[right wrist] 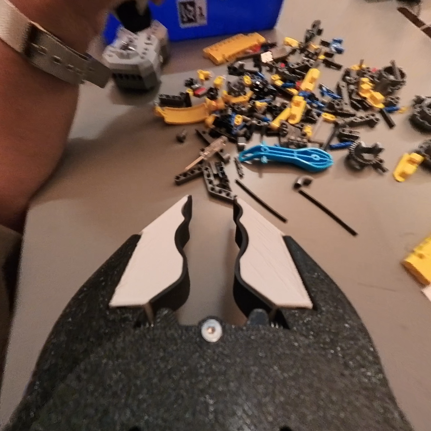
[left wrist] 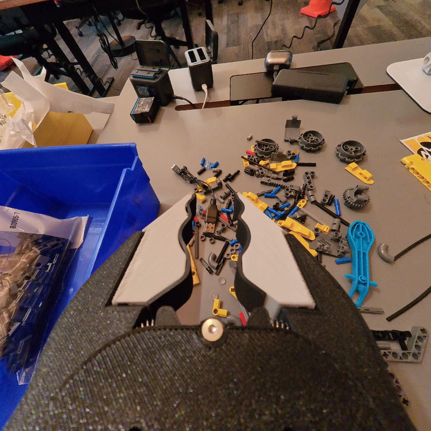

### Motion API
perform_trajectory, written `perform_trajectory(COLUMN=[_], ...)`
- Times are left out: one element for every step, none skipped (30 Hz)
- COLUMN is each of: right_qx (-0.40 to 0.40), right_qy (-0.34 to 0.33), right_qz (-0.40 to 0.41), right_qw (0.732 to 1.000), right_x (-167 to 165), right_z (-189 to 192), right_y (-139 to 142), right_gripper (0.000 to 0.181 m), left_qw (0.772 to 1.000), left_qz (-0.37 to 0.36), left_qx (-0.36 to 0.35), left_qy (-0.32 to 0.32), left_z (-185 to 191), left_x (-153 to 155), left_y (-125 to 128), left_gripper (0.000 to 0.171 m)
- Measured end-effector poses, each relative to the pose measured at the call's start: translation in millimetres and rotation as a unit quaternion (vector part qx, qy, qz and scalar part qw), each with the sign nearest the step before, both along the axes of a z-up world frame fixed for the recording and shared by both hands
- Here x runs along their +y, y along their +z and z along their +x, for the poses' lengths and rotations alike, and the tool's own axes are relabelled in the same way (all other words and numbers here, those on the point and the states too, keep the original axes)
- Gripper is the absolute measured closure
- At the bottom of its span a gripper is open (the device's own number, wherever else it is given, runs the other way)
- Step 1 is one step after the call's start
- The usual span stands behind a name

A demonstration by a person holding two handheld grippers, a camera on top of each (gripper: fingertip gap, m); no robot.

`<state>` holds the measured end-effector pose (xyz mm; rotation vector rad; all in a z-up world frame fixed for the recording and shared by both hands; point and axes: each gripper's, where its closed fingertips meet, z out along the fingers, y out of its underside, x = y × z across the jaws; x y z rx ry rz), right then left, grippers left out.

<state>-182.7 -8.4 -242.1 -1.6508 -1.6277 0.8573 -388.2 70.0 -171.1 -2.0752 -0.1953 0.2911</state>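
Observation:
My left gripper is open and empty, hovering over a scatter of small black, yellow, blue and grey building pieces on the grey table. A black USB plug with its cable lies between its fingers. My right gripper is open and empty above bare table, just short of a dark beam with holes and two thin black rods. The pile of pieces lies beyond it. A light blue pronged tool shows in both views.
A blue bin with a clear bag of parts stands at the left. Black chargers and battery packs line the far table edge. Dark wheels lie at the back right. A person's arm with a strap crosses the right wrist view's left side. My hands' fingertips stand some 25 centimeters from each other.

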Motion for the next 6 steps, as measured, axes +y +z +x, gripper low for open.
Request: perform_trajectory(right_qx=[0.003,0.002,0.000,-0.001,-0.001,0.000], right_qy=[0.012,0.021,0.028,0.035,0.041,0.048], right_qz=[-0.007,-0.007,-0.002,0.005,0.011,0.012], right_qw=[1.000,1.000,1.000,0.999,0.999,0.999], right_x=[-8,-13,-18,-21,-24,-28], right_z=[-2,-3,-4,-4,-5,-6], right_y=[1,0,0,-1,-1,0], right_gripper=[0.147,0.147,0.147,0.147,0.147,0.147], left_qw=[1.000,1.000,1.000,1.000,1.000,1.000], left_qz=[0.000,0.000,0.000,-0.001,-0.002,-0.003], left_qx=[0.000,0.000,0.000,0.000,0.000,0.000], left_qy=[0.000,0.000,-0.001,-0.001,-0.001,-0.001], left_z=[0,0,0,1,0,1], left_x=[0,0,0,0,0,0], left_y=[0,0,0,-1,-1,-1], left_gripper=[0.140,0.140,0.140,0.140,0.140,0.140])
